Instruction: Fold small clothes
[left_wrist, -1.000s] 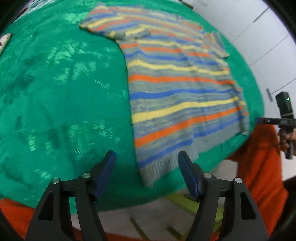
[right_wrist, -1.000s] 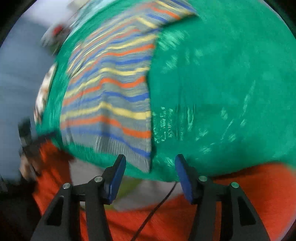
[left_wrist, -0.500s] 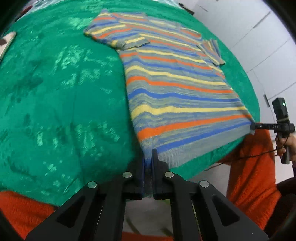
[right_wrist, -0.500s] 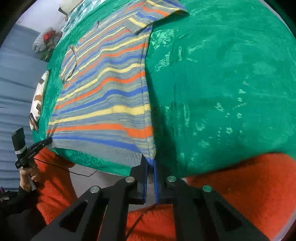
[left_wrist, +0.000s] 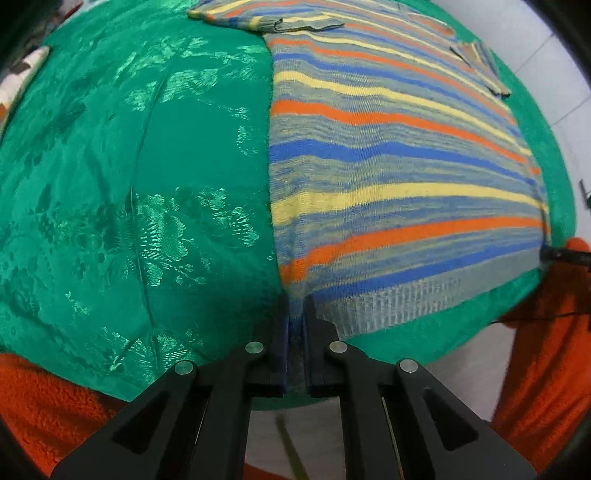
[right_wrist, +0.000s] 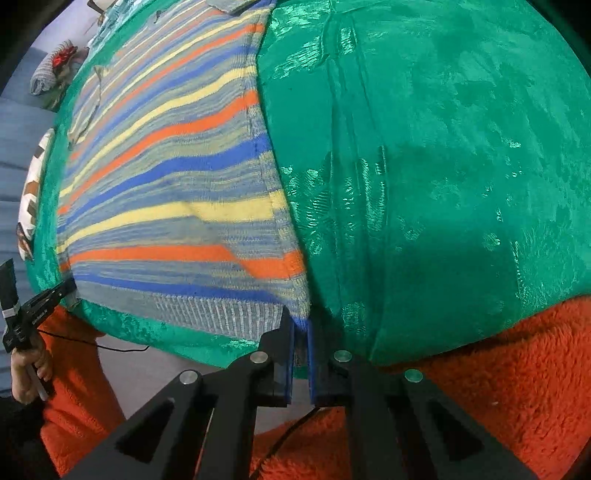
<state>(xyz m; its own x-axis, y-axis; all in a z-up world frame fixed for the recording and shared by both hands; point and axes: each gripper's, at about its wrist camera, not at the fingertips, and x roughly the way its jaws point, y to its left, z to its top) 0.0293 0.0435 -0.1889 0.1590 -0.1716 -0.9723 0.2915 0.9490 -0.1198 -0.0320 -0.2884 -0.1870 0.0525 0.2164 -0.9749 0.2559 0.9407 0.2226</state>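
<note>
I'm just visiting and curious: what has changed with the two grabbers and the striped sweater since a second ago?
Both came down and closed: the left gripper and right gripper each pinched a hem corner of the striped sweater. The sweater still lies flat on the green cloth.

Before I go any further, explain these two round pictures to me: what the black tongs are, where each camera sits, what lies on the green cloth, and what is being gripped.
There is no robot here. A person in a fuzzy orange garment holds a black two-finger gripper in each hand, and a wide-angle camera on each gripper looks along its fingers.

In the left wrist view, the left gripper is shut on the near left corner of a grey knit shirt with blue, yellow and orange stripes. In the right wrist view, the right gripper is shut on the near right corner of its ribbed hem.

The shirt lies flat on a shiny green patterned cloth. The right view also shows the other hand holding its tool.
</note>
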